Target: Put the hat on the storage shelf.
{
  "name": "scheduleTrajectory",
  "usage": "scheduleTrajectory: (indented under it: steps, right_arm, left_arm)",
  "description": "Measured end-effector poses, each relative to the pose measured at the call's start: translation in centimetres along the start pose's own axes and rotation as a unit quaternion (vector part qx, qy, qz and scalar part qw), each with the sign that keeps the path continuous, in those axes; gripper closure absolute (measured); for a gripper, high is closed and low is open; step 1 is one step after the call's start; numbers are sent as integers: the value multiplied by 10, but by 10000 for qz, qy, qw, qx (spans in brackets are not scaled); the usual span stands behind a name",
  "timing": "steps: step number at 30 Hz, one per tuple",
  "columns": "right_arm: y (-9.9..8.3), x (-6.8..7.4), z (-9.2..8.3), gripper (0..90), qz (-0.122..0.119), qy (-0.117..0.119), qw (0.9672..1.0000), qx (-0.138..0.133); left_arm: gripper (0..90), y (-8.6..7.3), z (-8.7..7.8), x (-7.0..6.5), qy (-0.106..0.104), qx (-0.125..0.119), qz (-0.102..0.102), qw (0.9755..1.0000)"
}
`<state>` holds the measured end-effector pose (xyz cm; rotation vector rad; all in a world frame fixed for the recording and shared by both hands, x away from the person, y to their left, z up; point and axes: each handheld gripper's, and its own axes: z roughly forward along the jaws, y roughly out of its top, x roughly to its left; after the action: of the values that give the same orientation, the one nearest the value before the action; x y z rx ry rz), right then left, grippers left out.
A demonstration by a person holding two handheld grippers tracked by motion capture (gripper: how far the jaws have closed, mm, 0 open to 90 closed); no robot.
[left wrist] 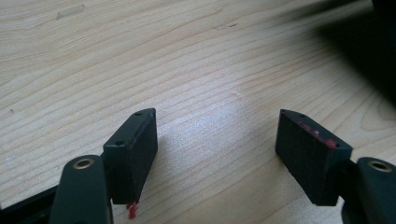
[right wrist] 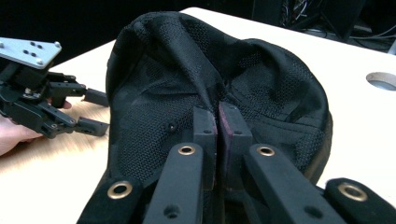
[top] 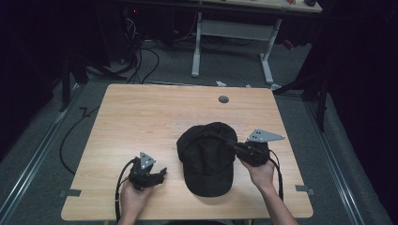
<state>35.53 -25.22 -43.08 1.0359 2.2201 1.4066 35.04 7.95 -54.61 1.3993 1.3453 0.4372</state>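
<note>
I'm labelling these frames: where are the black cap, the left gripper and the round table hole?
black cap (top: pixel 206 161), high view, crown top.
left gripper (left wrist: pixel 215 140), left gripper view, between its open jaws.
round table hole (top: pixel 223 99), high view, centre.

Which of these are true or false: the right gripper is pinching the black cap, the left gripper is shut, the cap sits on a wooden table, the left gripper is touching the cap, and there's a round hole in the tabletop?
1. The right gripper is shut on the black cap. True: its jaws pinch a fold of the fabric.
2. The left gripper is shut. False: its jaws stand apart with only bare wood between them.
3. The cap sits on a wooden table. True.
4. The left gripper touches the cap. False: it is beside the cap, apart from it.
5. A round hole is in the tabletop. True: it lies beyond the cap.
</note>
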Motion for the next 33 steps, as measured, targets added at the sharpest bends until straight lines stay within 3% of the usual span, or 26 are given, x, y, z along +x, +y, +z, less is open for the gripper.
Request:
scheduleTrajectory:
  steps: [4,14,17,19,24,29,33]
  right_arm:
    - [3,1,-4,871,-45,24,10000,-65]
    - [13,3,-13,871,-120,153,9993,-317]
    - [16,5,-17,872,-182,202,9989,-381]
    - [17,7,-19,871,-213,219,9987,-418]
    - [18,11,-23,871,-309,268,9980,-483]
    - [18,13,-24,871,-366,305,9976,-508]
    - [17,14,-23,871,-355,359,9973,-531]
  left_arm:
    - [299,0,0,0,-7,7,1,10000]
    - [207,4,0,2,-275,232,-87,9993]
    - [212,8,-1,1,-424,402,-276,9979]
    - [223,9,-2,0,-483,377,-264,9978]
    - [219,14,-13,-9,-1044,412,-484,9925]
    - [201,21,-22,-22,-1629,514,-640,9832]
    - [203,25,-27,-31,-1937,539,-658,9774]
